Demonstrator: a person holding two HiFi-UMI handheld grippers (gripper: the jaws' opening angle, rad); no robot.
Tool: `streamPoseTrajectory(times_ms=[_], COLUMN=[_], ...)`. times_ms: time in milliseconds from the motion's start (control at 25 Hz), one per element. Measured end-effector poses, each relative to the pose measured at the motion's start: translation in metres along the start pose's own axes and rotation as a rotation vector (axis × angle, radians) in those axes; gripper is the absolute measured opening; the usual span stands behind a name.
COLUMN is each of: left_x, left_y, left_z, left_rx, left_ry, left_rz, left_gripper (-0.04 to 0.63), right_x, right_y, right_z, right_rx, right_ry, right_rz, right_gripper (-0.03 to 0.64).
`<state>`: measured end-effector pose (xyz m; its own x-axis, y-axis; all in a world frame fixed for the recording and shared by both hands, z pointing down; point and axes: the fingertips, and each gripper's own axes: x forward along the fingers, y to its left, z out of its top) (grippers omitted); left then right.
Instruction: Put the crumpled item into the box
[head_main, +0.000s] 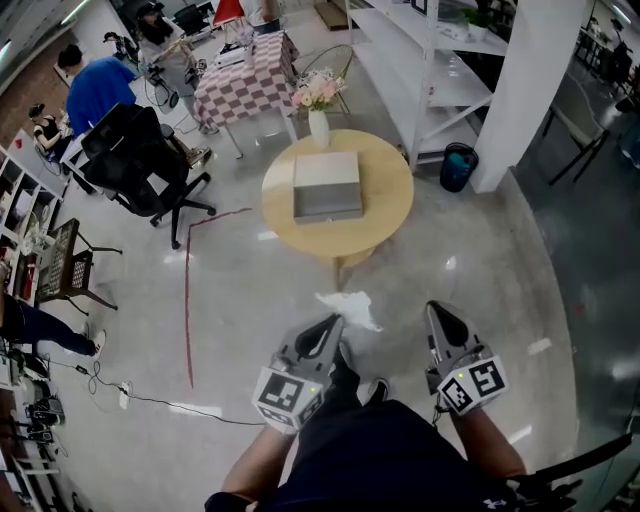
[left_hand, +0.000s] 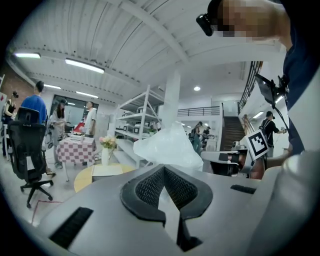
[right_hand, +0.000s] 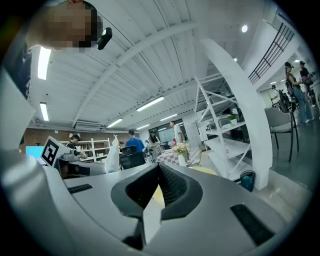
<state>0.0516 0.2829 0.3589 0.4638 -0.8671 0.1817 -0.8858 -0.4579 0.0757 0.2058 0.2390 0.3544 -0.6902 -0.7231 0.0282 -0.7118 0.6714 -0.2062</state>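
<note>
1. The L gripper (head_main: 335, 325) was low in the head view, just in front of the person's legs. Its jaws were pinching a white wad (head_main: 352, 305).
2. In the L gripper (left_hand: 163, 167) view, the wad (left_hand: 167, 145) stuck up past the jaw tips. It looked thin and crinkly.
3. The R gripper (head_main: 437, 310) was beside the L one, a bit apart. In the R gripper (right_hand: 159, 165) view its jaws were pressed together at the tips w/ nothing in them.
4. The box (head_main: 327, 186) sat on a round table (head_main: 385, 225), well ahead of both grippers. It was grey and looked flat.
5. A vase (head_main: 318, 127) w/ flowers stood on the table just behind the box.
6. The wad was up in the air, far from the box, not in it.
</note>
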Motion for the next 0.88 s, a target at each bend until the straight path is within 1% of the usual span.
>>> streamPoseTrajectory(times_ms=[200, 560, 880], left_x=[0.022, 0.064, 0.086], left_y=[0.027, 0.094, 0.153], left_z=[-0.004, 0.012, 0.02], left_rx=[-0.014, 0.012, -0.026], left_ry=[0.011, 0.006, 0.0], left_rz=[-0.03, -0.077, -0.098], left_gripper=[0.015, 0.015, 0.015], right_x=[0.03, 0.106, 0.161], right_y=[-0.012, -0.03, -0.031], right_z=[-0.003, 0.012, 0.016], right_rx=[0.008, 0.007, -0.001], right_ry=[0.005, -0.009, 0.026], right_rz=[-0.036, -0.08, -0.114], right_gripper=[0.006, 0.006, 0.006])
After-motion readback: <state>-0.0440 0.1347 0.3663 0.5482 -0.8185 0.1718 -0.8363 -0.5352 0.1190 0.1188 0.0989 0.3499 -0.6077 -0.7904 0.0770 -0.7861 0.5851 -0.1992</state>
